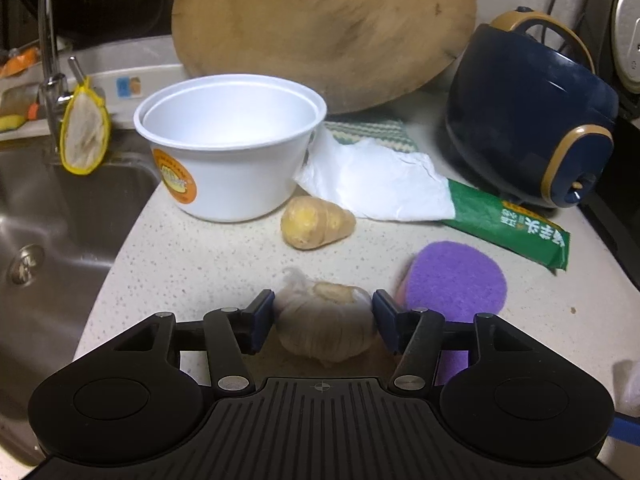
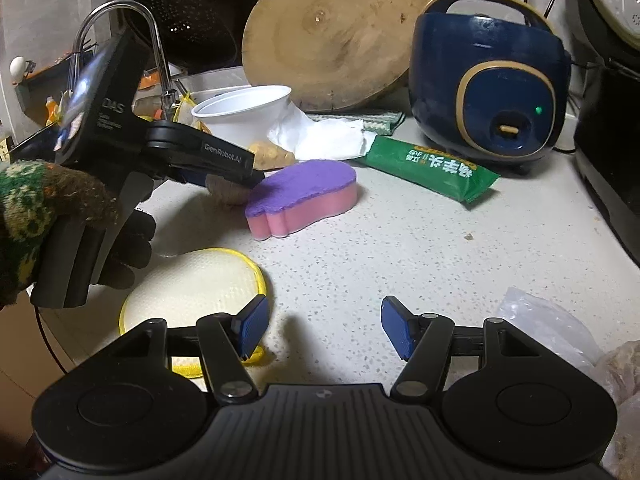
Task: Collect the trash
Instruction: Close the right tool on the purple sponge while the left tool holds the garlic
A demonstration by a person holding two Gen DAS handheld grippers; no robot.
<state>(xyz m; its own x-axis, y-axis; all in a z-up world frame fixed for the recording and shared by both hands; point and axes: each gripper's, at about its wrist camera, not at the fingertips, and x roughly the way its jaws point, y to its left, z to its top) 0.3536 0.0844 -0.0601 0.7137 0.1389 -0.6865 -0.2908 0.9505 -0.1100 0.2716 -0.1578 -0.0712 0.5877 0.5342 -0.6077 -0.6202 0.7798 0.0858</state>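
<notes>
While I am watching through the left wrist camera, the left gripper (image 1: 323, 320) is standing spread wide, its blue pads on either side of a papery whole garlic bulb (image 1: 326, 326) that is sitting on the speckled pale countertop (image 1: 200, 264); a thin gap is showing at each pad, so I am reading the jaws as open and not pinching it. Just beyond the bulb a knobbly yellow piece of ginger (image 1: 316, 222) is lying near the base of a white plastic bowl with an orange sticker (image 1: 230, 148). A crumpled white paper tissue (image 1: 376, 184) is lying to the right of the bowl, its edge overlapping a green printed snack wrapper (image 1: 510, 226), and a purple-topped pink sponge (image 1: 456, 282) is sitting just right of the gripper. A steel sink (image 1: 60, 216) is dropping away on the left.

Through the right wrist camera, the right gripper (image 2: 324, 328) is hovering over bare counter with its jaws apart and nothing between them. A round white scrubbing pad with a yellow rim (image 2: 196, 284) is lying beside its left finger. A person's hand in a black glove (image 2: 128, 240), under a patterned knitted sleeve, is holding the left gripper (image 2: 234, 180) down at the garlic. The wrapper (image 2: 430, 168) and tissue (image 2: 320, 138) are lying in front of a navy rice cooker (image 2: 488, 76) and a leaning round wooden board (image 2: 336, 32).
</notes>
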